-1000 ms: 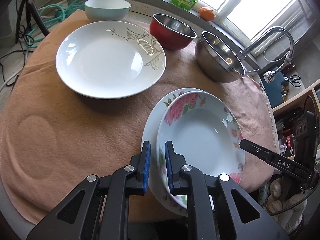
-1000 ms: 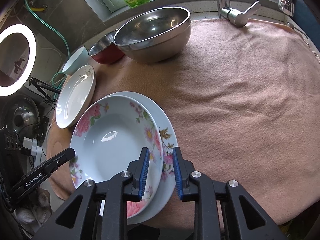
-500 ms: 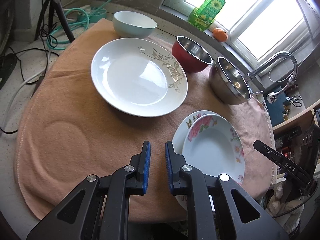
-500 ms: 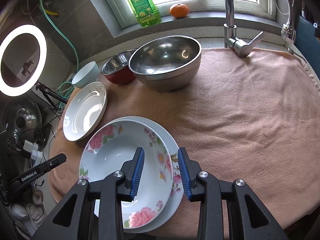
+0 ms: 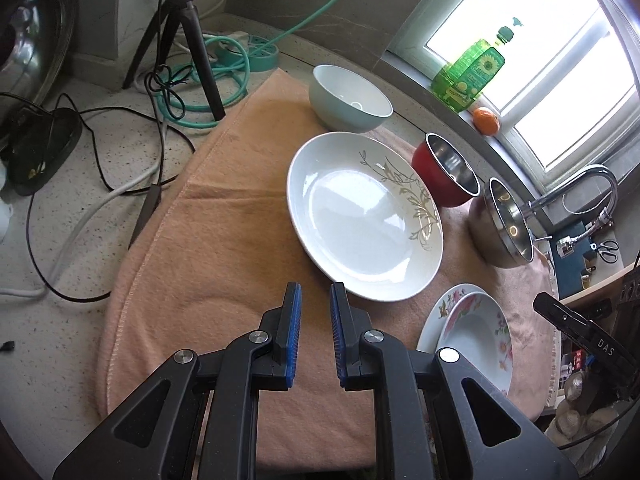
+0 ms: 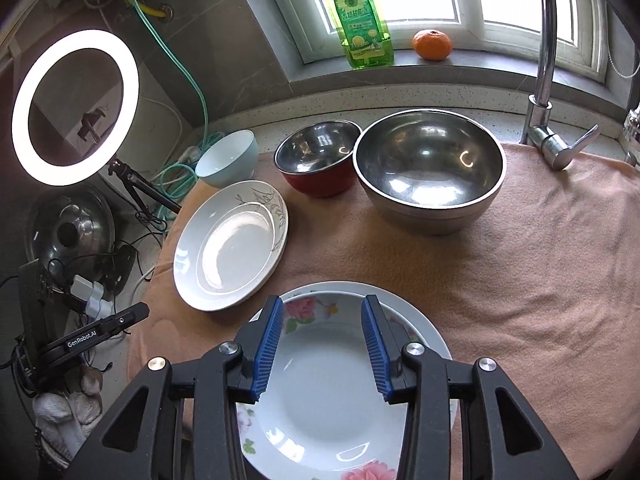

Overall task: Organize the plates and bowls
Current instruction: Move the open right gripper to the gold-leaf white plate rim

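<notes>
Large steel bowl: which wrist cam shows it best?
Right wrist. The large steel bowl sits near centre, whole rim and inside visible, beside the red bowl. Left wrist shows it small and distorted near the right edge.

A peach-coloured cloth (image 6: 520, 280) covers the counter and carries all the dishes. Seen from the right wrist camera, a floral-rimmed deep plate (image 6: 320, 412) sits nested on a larger floral plate (image 6: 424, 324) at the near edge. Behind and to the left lies a white plate with a gold leaf pattern (image 6: 230, 246). Behind that plate stands a pale blue ceramic bowl (image 6: 228, 158). To its right, a red bowl with a steel inside (image 6: 318, 162) stands just beside a large stainless steel bowl (image 6: 430, 170). Behind the large bowl, to the right, rises a chrome tap (image 6: 546, 80). On the windowsill behind stand a green bottle (image 6: 362, 20) and, to its right, an orange (image 6: 432, 44).
</notes>
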A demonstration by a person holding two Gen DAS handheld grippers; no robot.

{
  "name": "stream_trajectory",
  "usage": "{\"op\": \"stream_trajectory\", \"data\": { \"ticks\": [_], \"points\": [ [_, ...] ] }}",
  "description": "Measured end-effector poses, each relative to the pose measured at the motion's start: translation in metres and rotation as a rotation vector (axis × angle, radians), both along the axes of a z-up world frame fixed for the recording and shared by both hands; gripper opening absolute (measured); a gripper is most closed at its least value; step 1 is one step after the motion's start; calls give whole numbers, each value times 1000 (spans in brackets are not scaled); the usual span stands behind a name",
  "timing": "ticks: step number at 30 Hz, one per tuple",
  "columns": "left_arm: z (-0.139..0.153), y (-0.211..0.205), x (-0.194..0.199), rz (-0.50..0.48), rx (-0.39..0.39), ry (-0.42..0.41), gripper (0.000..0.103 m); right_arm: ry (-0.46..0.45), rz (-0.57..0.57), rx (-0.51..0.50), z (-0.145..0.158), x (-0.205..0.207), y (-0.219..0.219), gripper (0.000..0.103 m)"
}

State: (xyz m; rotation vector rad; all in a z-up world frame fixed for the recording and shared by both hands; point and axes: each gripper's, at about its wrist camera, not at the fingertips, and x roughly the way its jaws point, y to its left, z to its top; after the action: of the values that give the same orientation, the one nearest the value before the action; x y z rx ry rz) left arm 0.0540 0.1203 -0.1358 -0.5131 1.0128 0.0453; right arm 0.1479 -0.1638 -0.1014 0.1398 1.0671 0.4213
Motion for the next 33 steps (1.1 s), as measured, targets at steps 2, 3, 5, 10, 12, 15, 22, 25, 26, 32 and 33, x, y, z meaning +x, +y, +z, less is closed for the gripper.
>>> {"op": "stream_trajectory", "data": {
  "ticks": [2, 3, 5, 10, 12, 15, 22, 25, 26, 32, 33],
  "points": [
    [-1, 7, 4, 7, 0, -1, 13, 6, 4, -3, -1, 8, 8, 39],
    [-2, 10, 7, 12, 0, -1, 13, 11, 6, -7, -2, 12, 12, 39],
    [-3, 16, 12, 15, -5, -2, 13, 28, 9, 7, -5, 20, 18, 39],
    [-3, 25, 28, 5, -3, -6, 13, 71, 6, 43, -8, 41, 31, 39],
    [-5, 28, 38, 1, -2, -6, 13, 78, 10, 43, -11, 49, 38, 39],
    [-9, 34, 50, 6, -6, -4, 13, 85, 9, 22, -16, 61, 50, 39],
    [-19, 38, 71, -3, 29, -5, 13, 80, 24, -49, -33, 79, 74, 38],
    [-22, 37, 78, -14, 36, -1, 13, 89, 21, -58, -40, 86, 78, 38],
    [-22, 37, 80, -18, 35, 0, 13, 88, 19, -63, -42, 88, 79, 38],
    [-27, 35, 89, -30, 34, 11, 13, 98, 13, -69, -50, 97, 81, 38],
    [-28, 34, 91, -32, 31, 11, 13, 100, 14, -70, -51, 98, 81, 38]
  ]
}}
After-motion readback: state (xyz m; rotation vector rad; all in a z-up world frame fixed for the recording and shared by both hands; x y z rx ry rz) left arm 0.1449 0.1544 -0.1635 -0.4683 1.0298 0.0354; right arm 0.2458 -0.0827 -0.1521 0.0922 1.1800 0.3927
